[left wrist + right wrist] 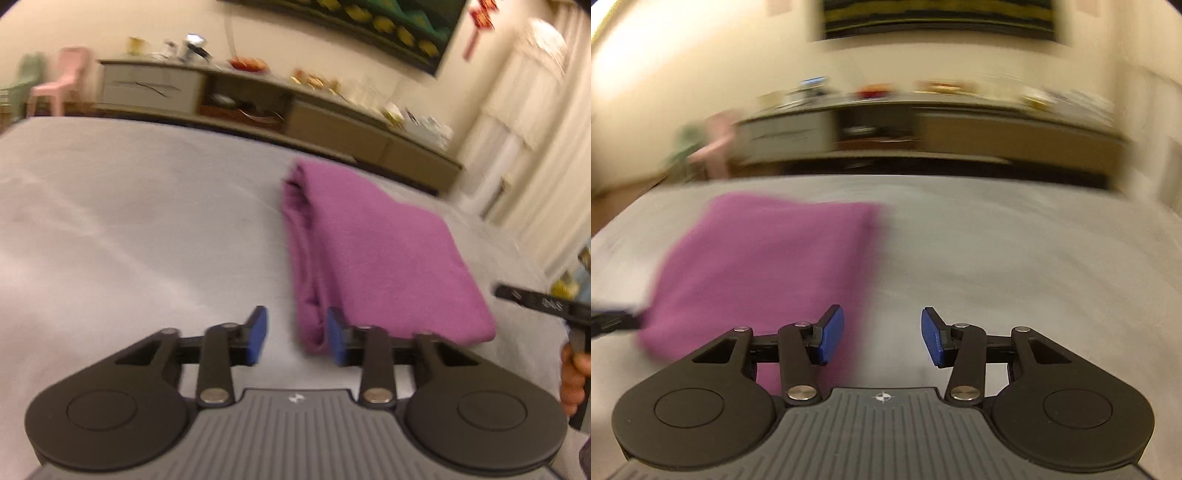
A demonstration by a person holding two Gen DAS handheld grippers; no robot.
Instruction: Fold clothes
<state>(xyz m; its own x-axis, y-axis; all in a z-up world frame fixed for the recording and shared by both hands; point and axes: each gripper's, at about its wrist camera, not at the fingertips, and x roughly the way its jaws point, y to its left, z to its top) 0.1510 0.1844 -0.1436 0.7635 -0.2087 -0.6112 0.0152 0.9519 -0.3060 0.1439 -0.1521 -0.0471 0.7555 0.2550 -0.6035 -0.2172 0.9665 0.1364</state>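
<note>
A purple garment (376, 254) lies folded into a thick rectangle on the grey bed (129, 229). My left gripper (297, 338) is open and empty, just above the bed by the garment's near left corner. My right gripper (882, 338) is open and empty, at the garment's (764, 269) near right edge; its left finger overlaps the cloth in view. The right gripper's tip also shows at the right edge of the left wrist view (532, 299), held by a hand. The right wrist view is motion-blurred.
A long low cabinet (258, 107) with clutter on top stands beyond the bed's far edge. Pink and green chairs (59, 79) stand at far left. Curtains (535, 129) hang at right. Grey bedding (1015, 266) extends on both sides of the garment.
</note>
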